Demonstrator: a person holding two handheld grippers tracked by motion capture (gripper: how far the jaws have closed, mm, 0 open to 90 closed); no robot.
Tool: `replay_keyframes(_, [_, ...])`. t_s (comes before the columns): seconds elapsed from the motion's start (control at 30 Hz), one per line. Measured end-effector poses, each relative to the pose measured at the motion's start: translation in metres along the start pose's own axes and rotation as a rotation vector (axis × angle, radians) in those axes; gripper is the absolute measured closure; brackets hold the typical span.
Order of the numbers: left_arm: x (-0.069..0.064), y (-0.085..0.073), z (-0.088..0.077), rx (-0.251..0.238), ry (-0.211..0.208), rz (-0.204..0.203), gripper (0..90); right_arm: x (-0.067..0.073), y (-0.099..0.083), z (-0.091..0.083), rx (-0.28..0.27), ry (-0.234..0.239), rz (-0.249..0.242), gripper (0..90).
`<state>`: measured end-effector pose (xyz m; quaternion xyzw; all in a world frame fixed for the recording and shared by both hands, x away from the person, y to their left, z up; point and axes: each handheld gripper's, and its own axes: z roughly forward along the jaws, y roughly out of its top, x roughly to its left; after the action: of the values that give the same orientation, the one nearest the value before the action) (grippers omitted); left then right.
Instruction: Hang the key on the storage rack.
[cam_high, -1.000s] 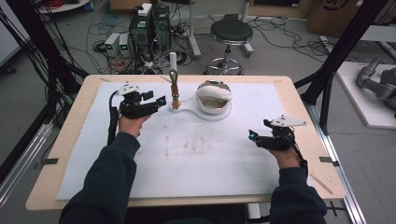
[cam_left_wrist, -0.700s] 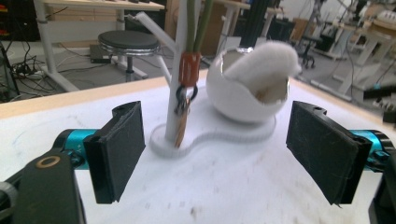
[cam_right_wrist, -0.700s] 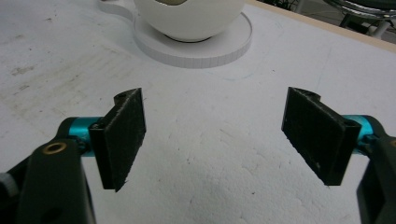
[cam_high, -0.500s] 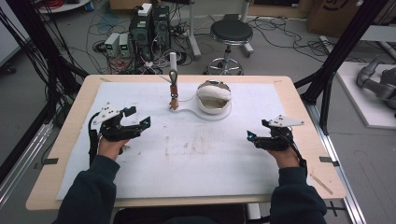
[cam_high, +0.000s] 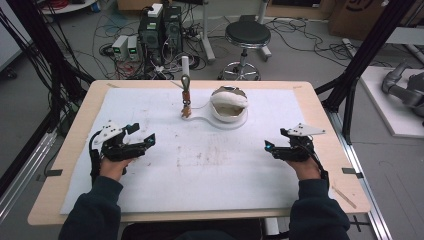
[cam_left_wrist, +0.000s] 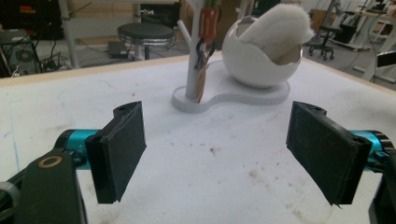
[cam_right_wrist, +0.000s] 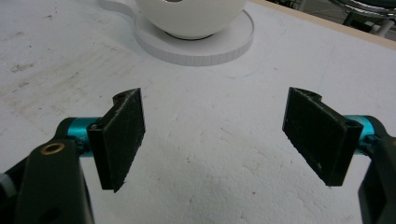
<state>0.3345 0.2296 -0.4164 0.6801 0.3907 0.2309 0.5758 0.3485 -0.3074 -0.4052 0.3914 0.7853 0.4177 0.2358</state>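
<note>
Near the table's front edge both grippers rest wide open and empty — left gripper (cam_high: 142, 141), right gripper (cam_high: 272, 148) — well apart from the white bowl (cam_high: 229, 104) and its stand (cam_high: 186, 95). Seemingly between steps; next comes a reach forward.

A: What is standing in the way on the table (cam_high: 325, 165)?

B: The white bowl (cam_high: 229, 107) and the post (cam_high: 185, 87) are sharing one flat base (cam_high: 202, 119) at the far centre; both are blocking a straight pass there.

A: Where is free room lying?

B: Bare sheet is stretching between the left gripper (cam_high: 142, 136) and the right gripper (cam_high: 272, 147); both are resting well apart from the base, jaws gaping with nothing between them.
</note>
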Motion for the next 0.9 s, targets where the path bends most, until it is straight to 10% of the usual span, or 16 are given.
replay_keyframes(0.9, [-0.0015,-0.0020,-0.0031,0.001,0.003,-0.006,19.5,0.0016,-0.0007,-0.0041,-0.007,-0.018,0.010,21.5])
